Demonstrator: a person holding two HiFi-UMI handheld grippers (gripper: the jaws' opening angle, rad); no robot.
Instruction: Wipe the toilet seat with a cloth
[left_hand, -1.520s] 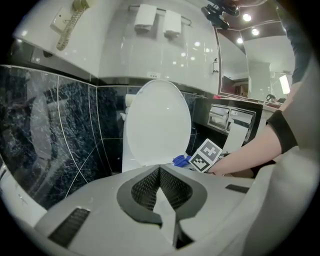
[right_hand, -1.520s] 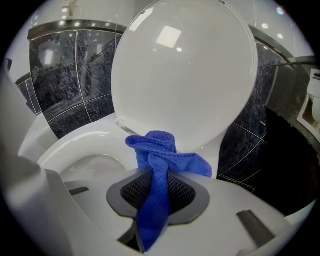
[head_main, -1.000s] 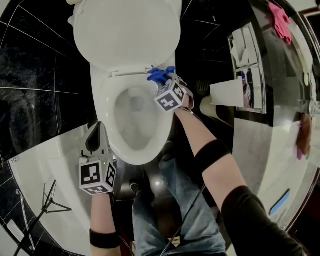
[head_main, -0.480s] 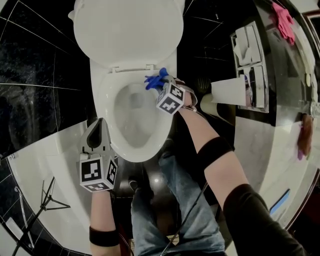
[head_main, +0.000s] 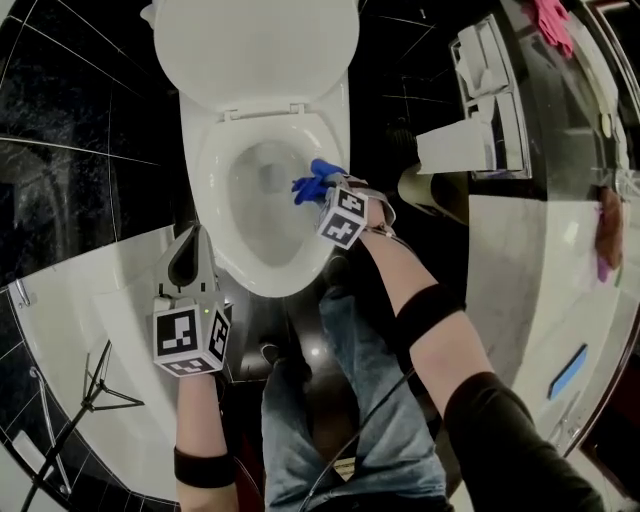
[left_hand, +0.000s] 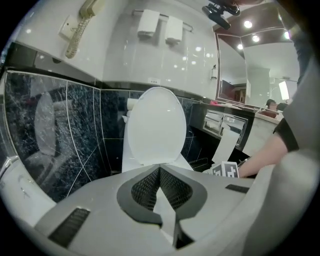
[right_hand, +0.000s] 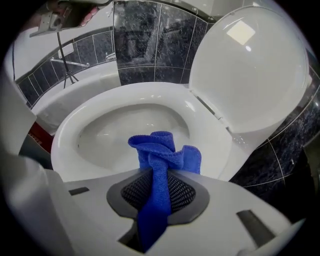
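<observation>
Cloth (right_hand: 159, 167) in right gripper (right_hand: 157, 192) — grip plain in right gripper view only.

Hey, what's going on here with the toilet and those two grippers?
A person stands over a toilet with its lid raised, holding a gripper in each hand. The right gripper is clamped on a blue cloth, placed at the right side of the toilet seat; whether the cloth touches it is unclear. The left gripper is shut and empty, held beside the bowl.
</observation>
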